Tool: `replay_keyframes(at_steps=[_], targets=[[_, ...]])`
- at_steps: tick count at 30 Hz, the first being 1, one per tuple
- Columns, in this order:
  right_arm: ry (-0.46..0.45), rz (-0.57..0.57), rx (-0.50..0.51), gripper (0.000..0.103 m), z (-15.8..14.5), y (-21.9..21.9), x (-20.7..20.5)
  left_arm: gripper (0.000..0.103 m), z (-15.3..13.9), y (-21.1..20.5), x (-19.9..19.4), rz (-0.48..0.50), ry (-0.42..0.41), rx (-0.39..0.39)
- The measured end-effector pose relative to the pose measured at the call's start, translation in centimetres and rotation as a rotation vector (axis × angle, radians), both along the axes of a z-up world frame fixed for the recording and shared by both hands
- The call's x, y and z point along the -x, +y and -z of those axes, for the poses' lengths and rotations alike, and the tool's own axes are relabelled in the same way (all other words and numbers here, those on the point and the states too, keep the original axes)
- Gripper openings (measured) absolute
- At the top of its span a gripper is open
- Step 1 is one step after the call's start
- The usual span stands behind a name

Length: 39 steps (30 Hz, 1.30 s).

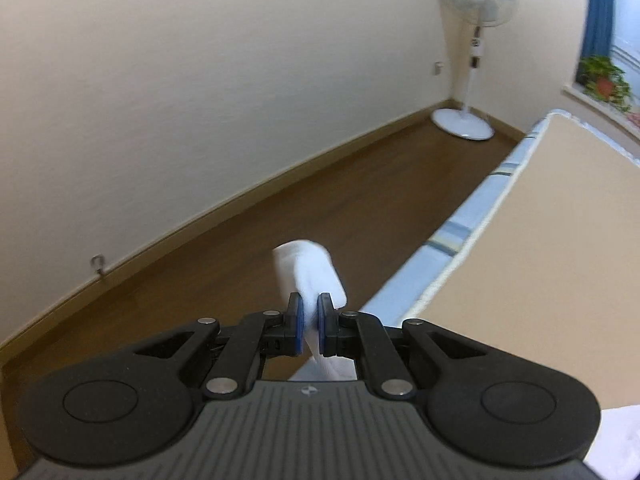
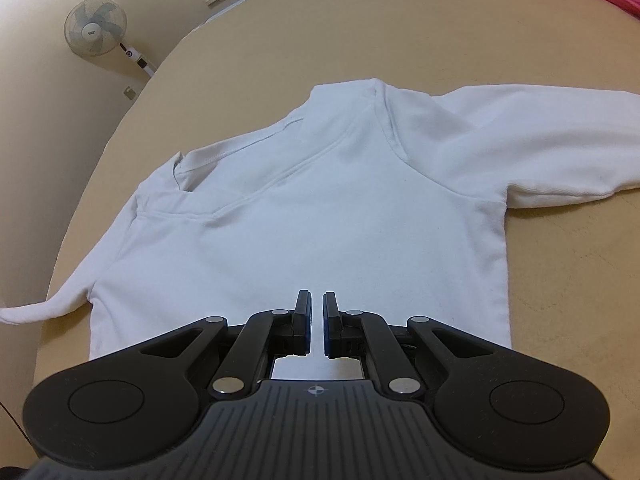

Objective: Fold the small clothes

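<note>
White cotton shirt (image 2: 304,208) lies flat on the tan table (image 2: 560,280) at twelve o'clock of my pressed-together, empty right claw (image 2: 316,306), while my left claw (image 1: 309,312) pinches its nine-o'clock sleeve (image 1: 310,274).

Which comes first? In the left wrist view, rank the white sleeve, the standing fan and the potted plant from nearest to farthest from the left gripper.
1. White sleeve, clamped between the left gripper pads.
2. Standing fan, in the far corner of the room, upper right.
3. Potted plant, on the windowsill at the right edge; it looks about as far as the fan, too close to call.
</note>
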State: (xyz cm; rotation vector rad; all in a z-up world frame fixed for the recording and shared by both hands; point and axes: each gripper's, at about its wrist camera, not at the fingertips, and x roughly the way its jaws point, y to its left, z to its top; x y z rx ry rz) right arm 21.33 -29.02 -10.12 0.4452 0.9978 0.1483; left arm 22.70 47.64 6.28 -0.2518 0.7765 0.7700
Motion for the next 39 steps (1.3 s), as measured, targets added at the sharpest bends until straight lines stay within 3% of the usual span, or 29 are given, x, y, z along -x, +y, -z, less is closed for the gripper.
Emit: replay_keyframes(at_steps=[6, 8, 12, 14, 17, 25, 27, 32, 34, 35, 36, 37, 39], targets=[[-0.019, -0.001, 0.014, 0.005, 0.3, 0.3, -0.1, 0.008, -4.8, 0.4, 2.8, 0.084, -0.297, 0.054], [-0.019, 0.001, 0.029, 0.005, 0.5, 0.4, -0.1, 0.009, -4.3, 1.3, 3.6, 0.088, -0.324, 0.053], [0.016, 0.003, 0.071, 0.005, 1.2, 0.8, -0.1, 0.017, 1.2, 3.8, 3.3, -0.004, -0.093, 0.126], [0.032, 0.000, 0.092, 0.005, 1.6, 1.0, -0.1, 0.019, 3.5, 5.0, 4.1, -0.058, -0.036, 0.169], [0.045, -0.008, 0.113, 0.005, 2.0, 1.2, 0.0, 0.034, 5.9, 6.2, 5.7, -0.091, -0.088, 0.281], [0.052, -0.032, 0.152, 0.006, 2.4, 1.9, -0.3, 0.037, 13.0, 8.4, 7.9, -0.167, -0.188, 0.616], [0.052, -0.032, 0.156, 0.006, 2.5, 2.0, -0.3, 0.037, 15.1, 8.5, 8.2, -0.181, -0.205, 0.660], [0.049, -0.039, 0.163, 0.008, 2.6, 2.2, -0.2, 0.036, 18.0, 9.9, 9.0, -0.197, -0.369, 0.726], [0.050, -0.039, 0.165, 0.008, 2.6, 2.3, -0.1, 0.035, 18.0, 10.2, 8.0, -0.190, -0.376, 0.712], [0.049, -0.039, 0.166, 0.008, 2.6, 2.3, -0.1, 0.027, 17.9, 10.1, 7.5, -0.184, -0.372, 0.698], [0.047, -0.042, 0.169, 0.008, 2.6, 2.4, -0.1, 0.011, 17.6, 9.8, 7.3, -0.183, -0.364, 0.680], [0.047, -0.042, 0.169, 0.008, 2.7, 2.4, -0.1, 0.002, 17.0, 9.0, 7.0, -0.189, -0.333, 0.633], [0.049, -0.037, 0.165, 0.008, 2.7, 2.3, -0.2, 0.002, 14.5, 6.9, 5.8, -0.181, -0.291, 0.497]])
